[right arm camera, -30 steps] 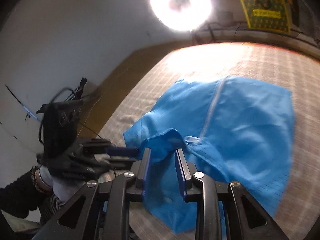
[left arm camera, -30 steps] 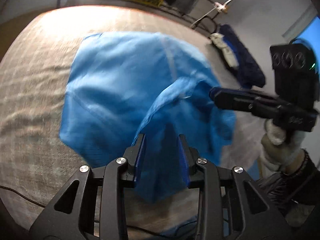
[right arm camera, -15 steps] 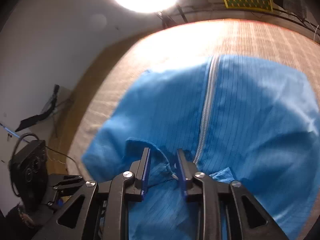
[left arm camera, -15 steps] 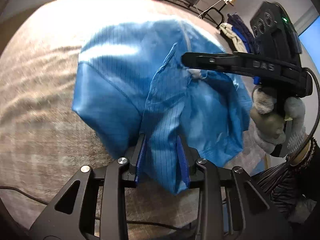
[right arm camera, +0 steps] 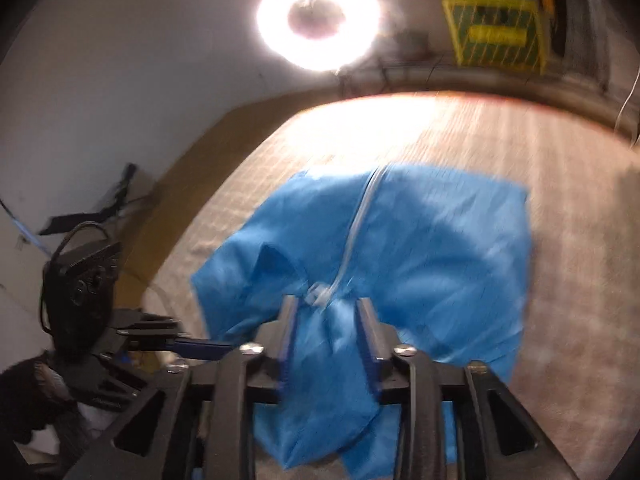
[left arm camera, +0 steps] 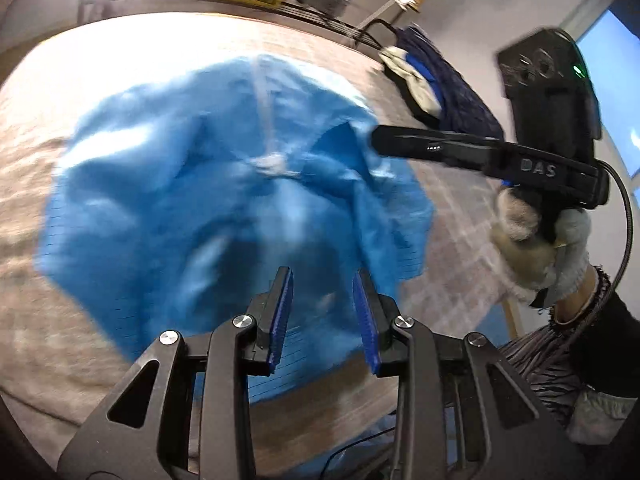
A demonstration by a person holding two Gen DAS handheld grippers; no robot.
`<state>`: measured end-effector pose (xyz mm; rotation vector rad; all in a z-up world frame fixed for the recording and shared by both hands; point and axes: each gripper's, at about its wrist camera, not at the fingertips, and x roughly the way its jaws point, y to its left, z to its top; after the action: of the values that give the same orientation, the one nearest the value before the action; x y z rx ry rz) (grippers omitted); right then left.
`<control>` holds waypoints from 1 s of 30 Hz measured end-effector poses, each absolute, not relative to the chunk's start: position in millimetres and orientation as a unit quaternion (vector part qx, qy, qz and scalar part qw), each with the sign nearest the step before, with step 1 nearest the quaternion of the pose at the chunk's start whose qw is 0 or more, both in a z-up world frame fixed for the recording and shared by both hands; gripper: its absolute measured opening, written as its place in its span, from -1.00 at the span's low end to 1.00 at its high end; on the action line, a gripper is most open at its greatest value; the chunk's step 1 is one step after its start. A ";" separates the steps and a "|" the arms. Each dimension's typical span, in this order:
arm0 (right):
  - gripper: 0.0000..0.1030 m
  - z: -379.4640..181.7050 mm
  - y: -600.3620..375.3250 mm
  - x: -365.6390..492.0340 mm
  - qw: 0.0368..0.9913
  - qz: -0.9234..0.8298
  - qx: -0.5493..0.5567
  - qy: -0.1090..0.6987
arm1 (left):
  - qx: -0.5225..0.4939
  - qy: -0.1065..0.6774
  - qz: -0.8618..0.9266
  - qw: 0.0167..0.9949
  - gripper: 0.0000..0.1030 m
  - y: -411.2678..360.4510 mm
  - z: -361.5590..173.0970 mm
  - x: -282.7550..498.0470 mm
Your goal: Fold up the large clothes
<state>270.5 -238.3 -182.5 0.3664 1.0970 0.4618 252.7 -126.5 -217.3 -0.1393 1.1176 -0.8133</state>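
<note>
Left wrist view first: your left gripper [left arm camera: 323, 312] has blue cloth bunched between its pads, so I judge its jaws clenched on the near edge of the blue garment [left arm camera: 192, 200]. Right wrist view shows the same for your right gripper [right arm camera: 326, 340]: a thick gather of fabric fills the gap and hangs below it, just under the pale zipper [right arm camera: 356, 236].

Beyond the jaws, the garment drapes down onto the woven surface [left arm camera: 56, 344], its far part lying there with the zipper running away from you. Both pictures are blurred, so the exact edge you hold cannot be told.

To do this step well, keep both grips firm and level with each other, so the lifted edge stays straight. Carry it forward over the zipper line rather than sideways; that should put the crease square across the body. Keep the two grippers apart enough to hold the cloth taut between them, since a slack middle would likely wrinkle under the fold. Lower before you let go, and release both together.

Farther off, a dark clothes pile [left arm camera: 448, 80] sits at the surface's far right, and a ring lamp [right arm camera: 318, 20] glares behind.
</note>
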 end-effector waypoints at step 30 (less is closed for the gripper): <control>-0.31 -192.1 -212.9 211.6 0.808 0.210 0.122 0.537 | -0.142 0.542 -0.289 0.777 -0.39 -33.5 -231.5 285.6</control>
<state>211.6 -212.9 -192.1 0.2614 1.1476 0.4486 285.6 -33.5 -231.5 -0.3071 1.1717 -0.6242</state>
